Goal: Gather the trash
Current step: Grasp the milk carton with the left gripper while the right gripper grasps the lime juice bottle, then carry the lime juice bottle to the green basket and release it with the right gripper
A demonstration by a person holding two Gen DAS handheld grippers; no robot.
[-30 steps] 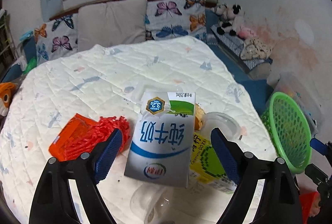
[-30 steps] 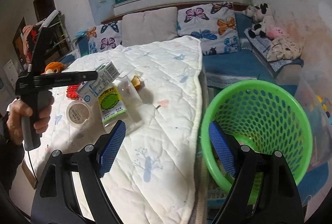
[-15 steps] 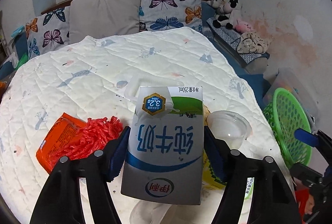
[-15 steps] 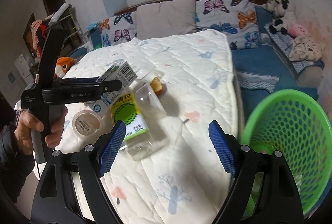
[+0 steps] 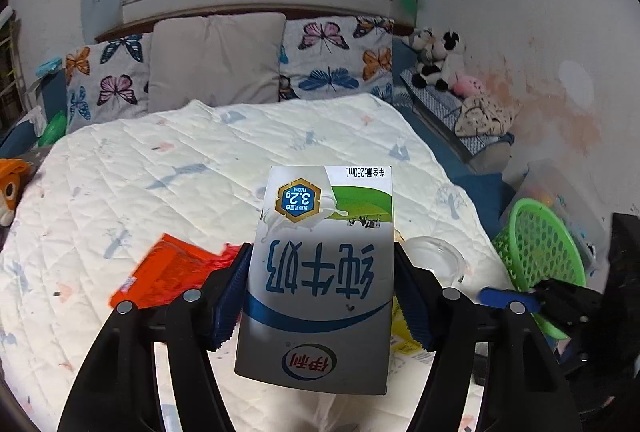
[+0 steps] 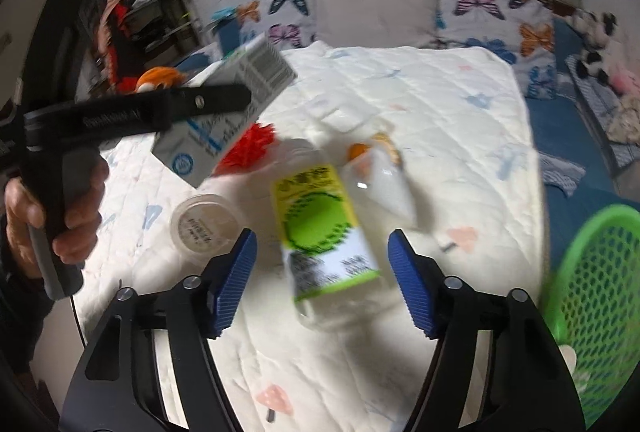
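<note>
My left gripper [image 5: 322, 288] is shut on a white and blue milk carton [image 5: 320, 272], held clear above the white quilt [image 5: 200, 168]; the right wrist view shows the same carton [image 6: 224, 112] lifted in a person's hand. My right gripper [image 6: 322, 272] hovers over a clear bottle with a yellow-green label [image 6: 320, 232] lying on the quilt. Its jaws are closing, with the bottle between them and the pads not touching it. A green mesh basket [image 6: 596, 296] stands off the bed's right edge, also in the left wrist view [image 5: 536, 252].
On the quilt lie an orange wrapper [image 5: 168, 272], a red net [image 6: 252, 144], a round plastic lid [image 6: 200, 228], a clear cup [image 6: 384, 184] and a bit of orange food [image 6: 360, 150]. Butterfly pillows [image 5: 332, 60] line the back; plush toys [image 5: 440, 60] sit at the right.
My left gripper closed on the milk carton and lifted it off the quilt. My right gripper swung left from the green basket to above the labelled bottle and narrowed its jaws.
</note>
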